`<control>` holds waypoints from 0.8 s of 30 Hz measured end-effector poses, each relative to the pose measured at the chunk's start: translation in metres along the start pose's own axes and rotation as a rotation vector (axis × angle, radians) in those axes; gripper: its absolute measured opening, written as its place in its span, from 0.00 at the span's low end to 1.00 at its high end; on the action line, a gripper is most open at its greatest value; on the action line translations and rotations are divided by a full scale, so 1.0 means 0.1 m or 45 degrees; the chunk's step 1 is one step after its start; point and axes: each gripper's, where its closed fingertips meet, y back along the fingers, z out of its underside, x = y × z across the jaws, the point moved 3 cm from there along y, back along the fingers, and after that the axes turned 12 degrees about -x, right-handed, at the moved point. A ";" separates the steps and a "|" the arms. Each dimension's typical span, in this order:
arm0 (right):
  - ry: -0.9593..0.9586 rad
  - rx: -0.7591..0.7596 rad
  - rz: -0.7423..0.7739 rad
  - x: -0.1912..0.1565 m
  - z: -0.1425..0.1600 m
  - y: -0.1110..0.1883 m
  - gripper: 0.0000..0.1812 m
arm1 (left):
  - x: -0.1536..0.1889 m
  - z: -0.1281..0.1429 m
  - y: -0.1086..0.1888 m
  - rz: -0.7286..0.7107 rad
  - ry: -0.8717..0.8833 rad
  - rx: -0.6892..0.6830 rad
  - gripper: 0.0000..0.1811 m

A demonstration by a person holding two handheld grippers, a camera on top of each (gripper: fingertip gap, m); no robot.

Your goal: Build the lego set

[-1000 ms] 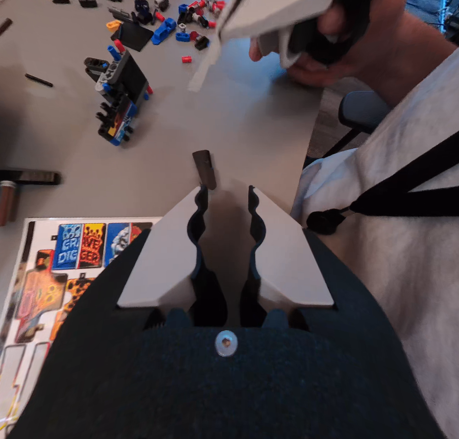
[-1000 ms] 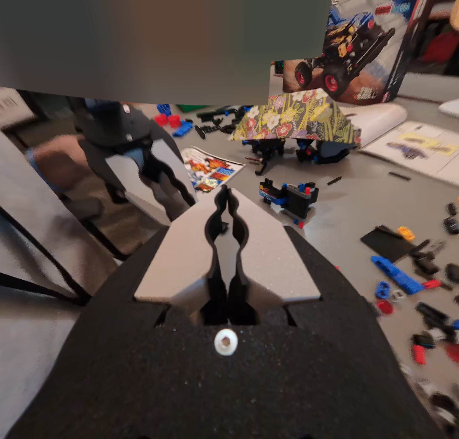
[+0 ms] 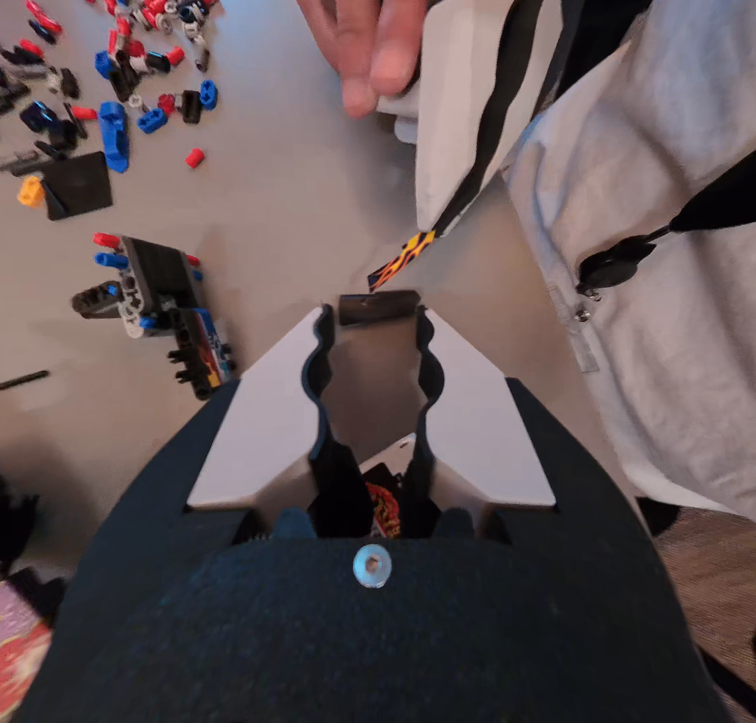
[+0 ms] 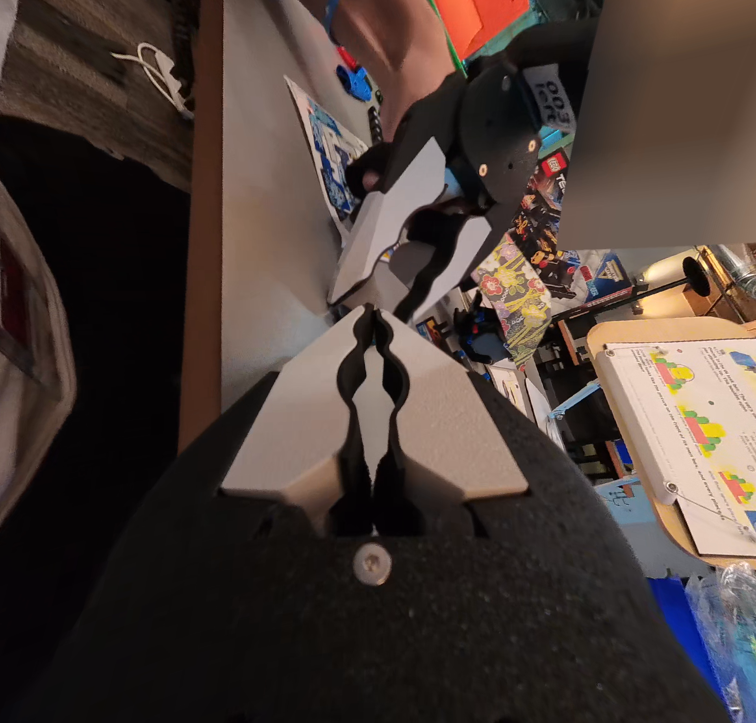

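Observation:
In the left wrist view my left gripper (image 3: 374,315) is shut on a small black flat panel (image 3: 378,306) that spans its two fingertips above the grey table (image 3: 286,196). My right gripper (image 3: 429,229) comes in from the upper right, shut on a narrow flame-pattern sticker (image 3: 403,257). The sticker's free tip touches the panel's top edge. In the right wrist view my right gripper (image 4: 373,315) has its jaws pressed together, right in front of the left gripper's fingers (image 4: 376,245). The sticker is barely visible there.
A partly built black, blue and red assembly (image 3: 163,294) lies left of the grippers. Loose red, blue and black pieces (image 3: 135,69) and a black plate (image 3: 77,184) lie farther left. A sticker sheet (image 3: 380,499) lies under my left gripper. A person's shirt (image 3: 654,171) borders the table edge (image 4: 204,212). The tips of one gripper are about 4 cm away from the tips of the other. The black plate (image 3: 77,184) sits 15 cm or so from the ends of my left fingers.
My left gripper's jaws stand wider and the black panel now lies flat across the tips. My right gripper has swung down close, bringing the flame sticker to the panel.

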 end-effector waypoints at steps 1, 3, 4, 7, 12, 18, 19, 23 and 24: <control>0.007 -0.009 -0.005 0.00 0.01 -0.02 0.00 | 0.02 0.00 0.00 0.024 0.012 0.012 0.18; 0.003 -0.004 -0.025 0.00 0.01 -0.03 0.00 | 0.02 0.00 -0.01 0.004 0.019 0.042 0.17; -0.006 0.000 -0.037 0.01 0.01 -0.03 0.00 | 0.03 0.00 -0.01 0.007 0.025 0.054 0.16; 0.003 0.004 -0.046 0.01 0.02 -0.05 0.00 | 0.04 -0.01 -0.03 0.019 0.060 0.092 0.16; 0.067 0.101 -0.103 0.01 0.00 -0.04 0.00 | 0.05 0.01 -0.02 0.020 0.041 0.100 0.16; 0.225 0.232 -0.128 0.07 0.12 -0.07 0.00 | -0.01 0.02 -0.01 0.037 0.060 0.100 0.11; 0.249 0.261 -0.133 0.07 0.13 -0.06 0.00 | -0.01 0.02 -0.01 0.033 0.055 0.099 0.12; 0.273 0.316 -0.147 0.07 0.11 -0.04 0.00 | 0.01 0.03 0.01 -0.008 0.043 0.107 0.14; 0.279 0.316 -0.132 0.08 0.11 -0.04 0.00 | 0.01 0.03 0.03 -0.019 0.048 0.117 0.15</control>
